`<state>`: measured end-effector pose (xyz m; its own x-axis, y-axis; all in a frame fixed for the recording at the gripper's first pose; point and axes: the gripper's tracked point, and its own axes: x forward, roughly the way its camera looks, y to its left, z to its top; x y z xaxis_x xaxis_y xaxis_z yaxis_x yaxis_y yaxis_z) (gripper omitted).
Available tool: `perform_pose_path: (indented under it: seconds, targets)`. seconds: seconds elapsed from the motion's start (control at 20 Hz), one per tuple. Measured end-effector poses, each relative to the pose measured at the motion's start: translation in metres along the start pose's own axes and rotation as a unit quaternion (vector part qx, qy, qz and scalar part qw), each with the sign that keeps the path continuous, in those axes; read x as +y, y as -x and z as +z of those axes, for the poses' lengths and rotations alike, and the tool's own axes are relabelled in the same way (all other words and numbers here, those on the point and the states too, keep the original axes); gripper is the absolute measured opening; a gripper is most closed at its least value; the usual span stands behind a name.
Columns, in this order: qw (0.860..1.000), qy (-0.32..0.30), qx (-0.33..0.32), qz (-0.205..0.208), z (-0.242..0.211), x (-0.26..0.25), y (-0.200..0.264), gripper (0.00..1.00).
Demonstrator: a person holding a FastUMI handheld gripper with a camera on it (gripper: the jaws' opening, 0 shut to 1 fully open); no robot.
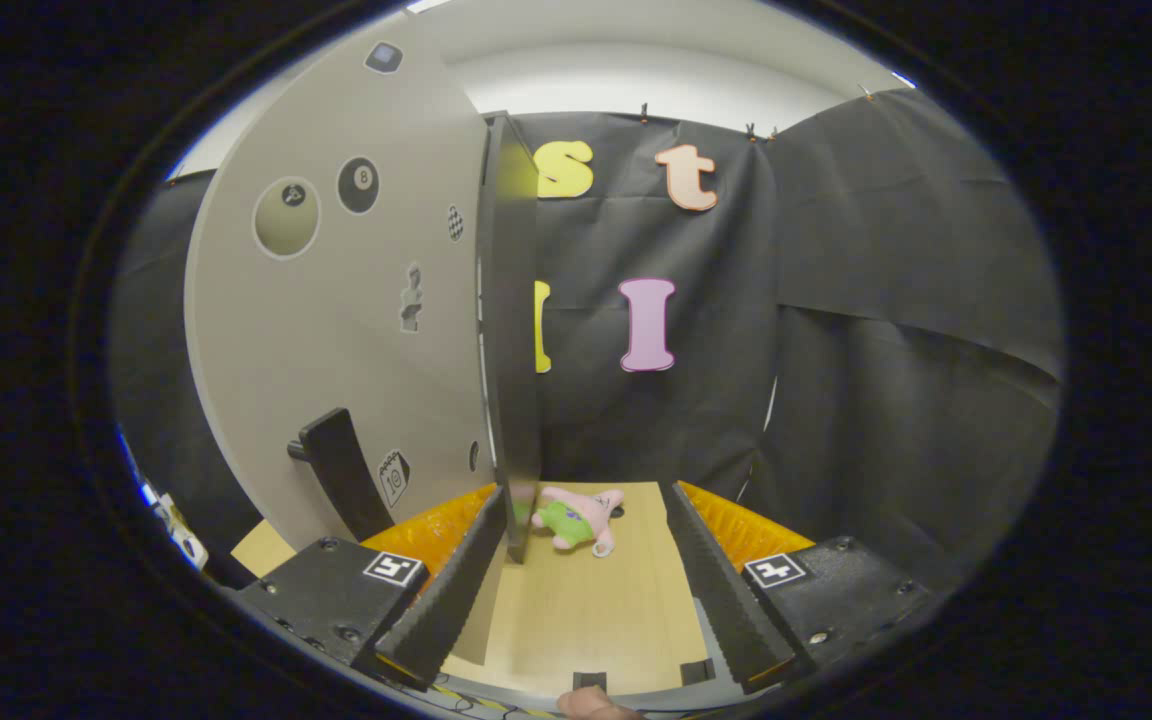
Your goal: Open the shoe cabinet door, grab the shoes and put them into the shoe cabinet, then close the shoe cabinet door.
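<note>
My claw (586, 590) is held with its two fingers wide apart above a light wooden tabletop (596, 620), gripping nothing. The shoe cabinet door (336, 300), a pale grey panel, stands to the left and far of my left finger; it carries several small stickers, among them a black billiard-ball one (358, 185), and a round cut-out (286, 217) high on its face. A dark bar handle (341, 485) projects from the lower part of the door, just beyond my left finger's base. The door's dark edge (511, 330) runs nearly upright and comes down between my fingers, close to the inner side of the left finger; whether that finger touches it cannot be told. Just right of the edge's foot, on the tabletop beyond my fingertips, lies a small pink plush toy (581, 518) with a green patch, on its side. Orange parts (436, 530) show behind each finger. A fingertip of the holding hand (596, 705) shows at the near end, between the finger bases. Black cloth (836, 350) closes the far and right sides of the booth. The shoes' position cannot be told.
</note>
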<state>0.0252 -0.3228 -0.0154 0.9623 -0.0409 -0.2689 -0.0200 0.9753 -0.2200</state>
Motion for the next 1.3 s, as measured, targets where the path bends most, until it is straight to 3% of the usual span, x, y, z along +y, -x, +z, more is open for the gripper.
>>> perform_pose_path:
  seconds: [0.25,0.45,0.6,0.95,1.3]
  targets:
    - [1.0,0.004,0.001,0.022,-0.002,0.037,0.001,1.0]
    - [0.999,0.033,-0.012,-0.026,0.003,0.043,0.01,0.96]
    - [0.999,0.03,-0.008,-0.021,-0.003,0.07,0.015,0.94]
    - [0.999,0.017,-0.016,-0.027,0.003,0.149,0.019,0.94]
    - [1.0,-0.006,-0.014,-0.02,0.012,0.249,-0.019,0.94]
